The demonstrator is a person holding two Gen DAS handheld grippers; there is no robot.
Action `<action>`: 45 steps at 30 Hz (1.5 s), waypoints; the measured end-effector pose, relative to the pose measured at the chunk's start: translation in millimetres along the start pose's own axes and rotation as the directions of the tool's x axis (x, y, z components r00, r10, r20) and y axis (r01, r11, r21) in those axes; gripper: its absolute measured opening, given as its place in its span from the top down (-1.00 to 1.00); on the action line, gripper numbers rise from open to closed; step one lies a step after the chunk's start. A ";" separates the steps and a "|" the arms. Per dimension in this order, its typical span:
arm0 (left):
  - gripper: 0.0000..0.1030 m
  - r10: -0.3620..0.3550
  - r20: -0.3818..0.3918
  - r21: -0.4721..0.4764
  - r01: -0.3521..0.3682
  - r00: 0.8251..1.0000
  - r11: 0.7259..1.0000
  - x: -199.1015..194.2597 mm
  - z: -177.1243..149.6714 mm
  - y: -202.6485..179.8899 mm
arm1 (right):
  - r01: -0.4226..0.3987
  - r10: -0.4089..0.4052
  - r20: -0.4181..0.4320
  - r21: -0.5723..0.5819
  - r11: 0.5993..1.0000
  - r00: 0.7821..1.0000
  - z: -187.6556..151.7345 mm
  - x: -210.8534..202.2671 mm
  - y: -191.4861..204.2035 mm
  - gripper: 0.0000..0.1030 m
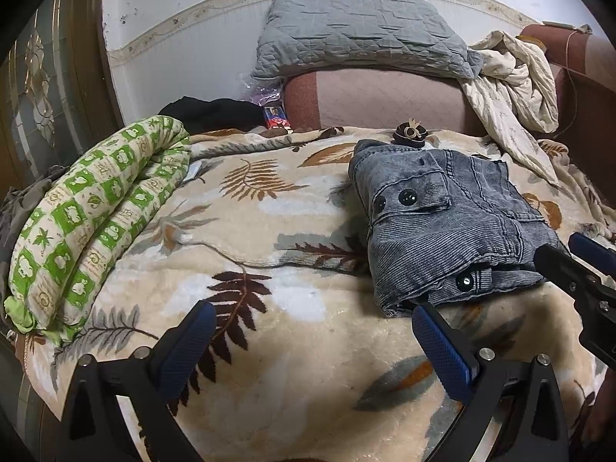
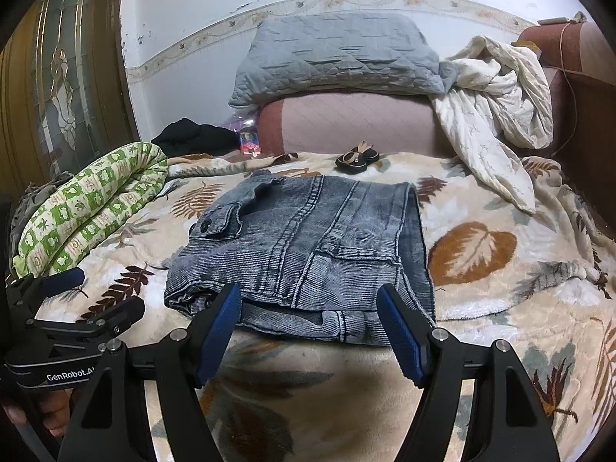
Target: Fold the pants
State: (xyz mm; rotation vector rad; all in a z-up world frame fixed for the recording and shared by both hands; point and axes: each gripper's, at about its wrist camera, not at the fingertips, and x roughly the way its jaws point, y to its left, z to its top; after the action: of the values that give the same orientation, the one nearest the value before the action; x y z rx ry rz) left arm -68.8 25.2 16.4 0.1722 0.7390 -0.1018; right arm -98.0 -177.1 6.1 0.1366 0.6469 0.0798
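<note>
Grey-blue corduroy pants (image 2: pixel 308 254) lie folded into a compact stack on the leaf-patterned blanket (image 2: pixel 500 308); they also show in the left wrist view (image 1: pixel 450 227) at the right. My right gripper (image 2: pixel 308 308) is open, its blue pads just in front of the stack's near edge, holding nothing. My left gripper (image 1: pixel 312 319) is open and empty over bare blanket (image 1: pixel 269 346), left of the pants. The left gripper also shows at the left edge of the right wrist view (image 2: pixel 77 292), and the right gripper shows at the right edge of the left wrist view (image 1: pixel 569 254).
A rolled green-and-white quilt (image 1: pixel 88 223) lies at the left. A grey pillow (image 2: pixel 335 54) and a cream sheet (image 2: pixel 496 107) rest on the pink headboard (image 2: pixel 346 123). A small dark hair clip (image 2: pixel 356 158) lies behind the pants. A wooden door (image 2: pixel 57 88) stands at left.
</note>
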 end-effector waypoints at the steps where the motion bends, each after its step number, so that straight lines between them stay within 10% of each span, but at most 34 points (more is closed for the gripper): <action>1: -1.00 0.001 0.000 0.000 -0.001 1.000 1.000 0.4 -0.2 0.1 | 0.000 0.000 0.001 0.000 1.000 1.000 0.0 -0.1 0.1 -0.44; 45: -1.00 -0.022 0.006 -0.024 0.022 1.000 0.999 0.1 -1.4 2.5 | -0.004 0.004 0.005 -0.033 0.999 1.000 -2.3 0.1 5.6 -0.44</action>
State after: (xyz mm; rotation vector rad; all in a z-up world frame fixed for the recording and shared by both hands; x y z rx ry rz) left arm -69.3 28.0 15.5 0.1405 0.7359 -0.1140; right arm -99.4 -171.3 5.1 0.1068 0.6398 0.0942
